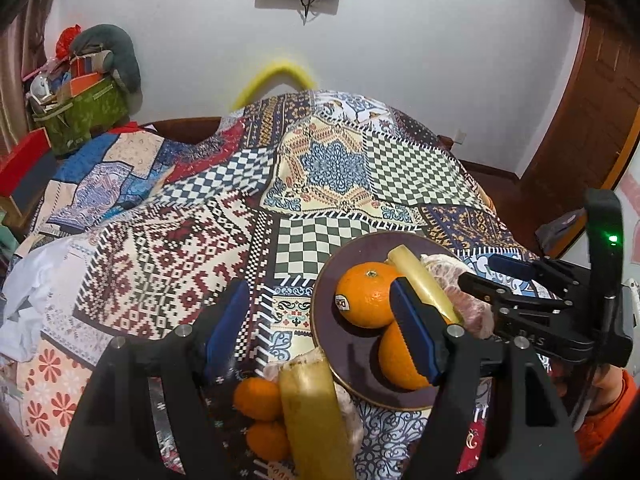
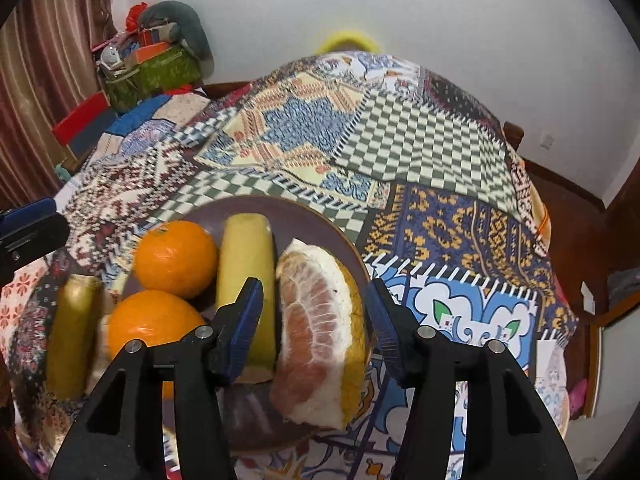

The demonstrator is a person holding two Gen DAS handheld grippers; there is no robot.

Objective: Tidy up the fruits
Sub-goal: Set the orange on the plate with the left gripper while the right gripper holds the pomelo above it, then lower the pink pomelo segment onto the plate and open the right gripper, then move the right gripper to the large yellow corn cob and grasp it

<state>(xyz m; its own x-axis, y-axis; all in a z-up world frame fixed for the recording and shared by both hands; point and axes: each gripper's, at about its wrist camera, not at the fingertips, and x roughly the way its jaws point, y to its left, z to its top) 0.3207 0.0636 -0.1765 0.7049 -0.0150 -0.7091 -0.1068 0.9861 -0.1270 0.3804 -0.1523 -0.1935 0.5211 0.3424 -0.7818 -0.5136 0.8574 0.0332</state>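
The right gripper (image 2: 314, 324) is angled steeply down over the plate (image 2: 320, 220), its jaws parted on either side of the pomelo wedge (image 2: 316, 328); no pad is seen pressing it. At nine o'clock of the wedge a yellow cane piece (image 2: 248, 264) lies, then two oranges (image 2: 176, 252). The left gripper (image 1: 316, 320) is likewise tilted down, jaws apart and empty over the patterned cloth (image 1: 328, 164). Only in the left view are two small oranges (image 1: 258, 398) and a second cane piece (image 1: 312, 412) seen off the plate at six o'clock, with an orange sleeve (image 1: 612, 404) at four.
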